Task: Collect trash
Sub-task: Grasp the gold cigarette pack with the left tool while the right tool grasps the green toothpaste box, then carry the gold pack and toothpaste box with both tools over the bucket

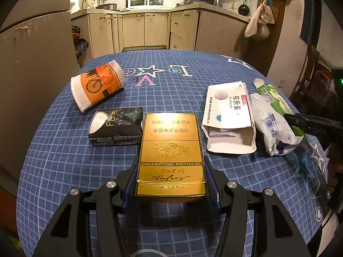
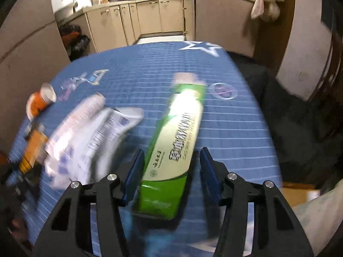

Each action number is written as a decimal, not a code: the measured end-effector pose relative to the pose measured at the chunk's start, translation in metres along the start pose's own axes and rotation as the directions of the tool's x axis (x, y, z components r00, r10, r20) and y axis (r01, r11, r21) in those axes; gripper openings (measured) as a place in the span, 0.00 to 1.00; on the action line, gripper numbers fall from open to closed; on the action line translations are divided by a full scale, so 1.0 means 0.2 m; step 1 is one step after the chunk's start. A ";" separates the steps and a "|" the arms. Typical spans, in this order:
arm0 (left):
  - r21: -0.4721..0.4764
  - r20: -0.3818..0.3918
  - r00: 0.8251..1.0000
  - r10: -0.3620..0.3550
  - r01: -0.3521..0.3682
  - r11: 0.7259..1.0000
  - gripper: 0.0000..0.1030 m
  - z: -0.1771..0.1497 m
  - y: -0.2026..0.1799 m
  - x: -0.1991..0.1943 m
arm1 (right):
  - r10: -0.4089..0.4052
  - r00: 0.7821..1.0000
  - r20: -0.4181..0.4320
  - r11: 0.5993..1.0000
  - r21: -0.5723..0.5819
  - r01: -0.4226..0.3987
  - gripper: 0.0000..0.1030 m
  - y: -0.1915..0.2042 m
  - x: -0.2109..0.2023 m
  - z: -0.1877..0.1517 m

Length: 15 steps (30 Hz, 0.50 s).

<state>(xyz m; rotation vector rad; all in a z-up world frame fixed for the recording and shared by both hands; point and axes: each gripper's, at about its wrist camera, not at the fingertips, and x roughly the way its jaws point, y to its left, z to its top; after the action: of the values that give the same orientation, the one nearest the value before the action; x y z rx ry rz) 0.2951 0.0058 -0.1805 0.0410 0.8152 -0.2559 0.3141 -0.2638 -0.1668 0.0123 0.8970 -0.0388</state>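
A gold cigarette box [image 1: 171,141] lies flat on the blue checked tablecloth [image 1: 64,150], and my left gripper [image 1: 171,167] is shut on its near end, a pad pressed to each long side. In the right wrist view a long green toothpaste box [image 2: 178,141] lies between the fingers of my right gripper [image 2: 171,152]. The left pad is against it and a gap shows at the right pad, so the gripper is open. The same green box [image 1: 276,100] appears at the far right of the left wrist view.
An orange paper cup [image 1: 98,85] lies on its side at the back left. A black packet [image 1: 116,126] sits beside the gold box. An open white medicine box [image 1: 229,117] and a crumpled white wrapper [image 1: 272,126] lie to the right. Kitchen cabinets [image 1: 150,30] stand beyond the table.
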 end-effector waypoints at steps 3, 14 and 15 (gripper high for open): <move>0.006 -0.002 1.000 0.006 -0.006 1.000 0.55 0.00 0.00 0.00 | 0.069 0.998 -0.005 0.997 0.035 -0.068 0.51 -0.07 -0.03 -0.02; 0.030 -0.005 1.000 0.025 -0.025 0.999 0.55 0.01 -0.03 0.02 | 0.039 0.999 -0.003 0.999 -0.003 -0.039 0.42 -0.04 0.04 -0.06; 0.028 -0.004 1.000 0.022 -0.022 0.999 0.55 0.01 -0.03 0.02 | 0.045 0.999 0.001 0.999 0.001 -0.045 0.39 -0.04 0.04 -0.06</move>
<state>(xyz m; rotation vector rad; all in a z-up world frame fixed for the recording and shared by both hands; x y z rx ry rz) 0.2977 -0.0001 -0.1805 0.0765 0.8150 -0.2464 0.3082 -0.2721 -0.1806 0.0334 0.8951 0.0027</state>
